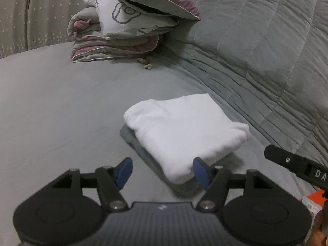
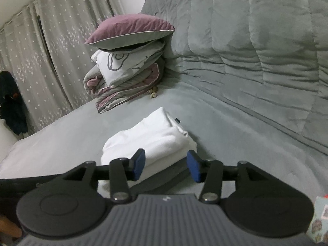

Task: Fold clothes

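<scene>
A folded white garment [image 1: 185,132] lies on top of a folded grey one [image 1: 141,149] on the grey bed cover [image 1: 61,106]. My left gripper [image 1: 163,173] hovers just in front of the stack's near corner, open, its blue pads [image 1: 124,172] apart and touching no cloth. In the right wrist view the same white garment [image 2: 151,141] rests on the grey piece [image 2: 166,177]. My right gripper [image 2: 166,167] stands open in front of it, with nothing gripped between its pads [image 2: 193,169]. The right gripper's black body [image 1: 297,165] shows at the right edge of the left wrist view.
A pile of folded quilts and pillows [image 1: 131,22] topped by a mauve pillow [image 2: 131,30] sits at the far end of the bed. A quilted grey backrest [image 2: 256,51] rises on the right. Star-patterned curtains [image 2: 51,51] hang at the left, with a dark garment [image 2: 12,104] beside them.
</scene>
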`<action>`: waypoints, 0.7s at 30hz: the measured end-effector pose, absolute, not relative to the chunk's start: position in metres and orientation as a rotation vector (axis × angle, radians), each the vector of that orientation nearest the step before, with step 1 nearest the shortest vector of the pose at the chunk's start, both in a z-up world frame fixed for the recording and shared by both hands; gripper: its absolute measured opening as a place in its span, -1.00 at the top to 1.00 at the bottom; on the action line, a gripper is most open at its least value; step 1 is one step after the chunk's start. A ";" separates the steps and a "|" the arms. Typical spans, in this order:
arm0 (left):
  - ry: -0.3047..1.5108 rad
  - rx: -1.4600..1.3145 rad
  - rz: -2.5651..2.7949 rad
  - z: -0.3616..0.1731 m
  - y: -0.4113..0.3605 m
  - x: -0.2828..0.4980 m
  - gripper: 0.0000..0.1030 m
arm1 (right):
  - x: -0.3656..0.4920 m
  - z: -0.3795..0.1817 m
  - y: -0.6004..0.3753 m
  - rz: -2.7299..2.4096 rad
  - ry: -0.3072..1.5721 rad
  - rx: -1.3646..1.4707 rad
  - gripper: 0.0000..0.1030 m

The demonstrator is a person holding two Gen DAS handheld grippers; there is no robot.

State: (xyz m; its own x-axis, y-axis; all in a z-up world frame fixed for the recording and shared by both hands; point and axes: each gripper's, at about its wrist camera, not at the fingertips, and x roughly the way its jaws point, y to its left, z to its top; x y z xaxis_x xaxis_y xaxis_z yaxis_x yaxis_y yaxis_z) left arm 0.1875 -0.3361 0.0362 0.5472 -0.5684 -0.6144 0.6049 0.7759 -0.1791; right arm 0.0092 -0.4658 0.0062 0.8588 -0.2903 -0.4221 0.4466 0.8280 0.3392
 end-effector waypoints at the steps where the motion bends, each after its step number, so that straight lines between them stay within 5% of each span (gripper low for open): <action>1: 0.711 0.059 -0.693 0.039 -0.333 0.185 -0.34 | 0.007 0.008 -0.463 -0.401 0.370 0.449 0.01; 21: 0.709 0.100 -0.702 0.094 -0.242 0.103 -0.69 | -0.046 0.089 -0.357 -0.356 0.422 0.394 -0.23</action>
State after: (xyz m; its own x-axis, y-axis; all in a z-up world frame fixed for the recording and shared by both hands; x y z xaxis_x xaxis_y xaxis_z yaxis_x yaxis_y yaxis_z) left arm 0.1035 -0.2424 0.0937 0.5429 -0.5575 -0.6281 0.6225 0.7692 -0.1447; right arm -0.0457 -0.3569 0.0893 0.8534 -0.2494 -0.4576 0.4094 0.8641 0.2926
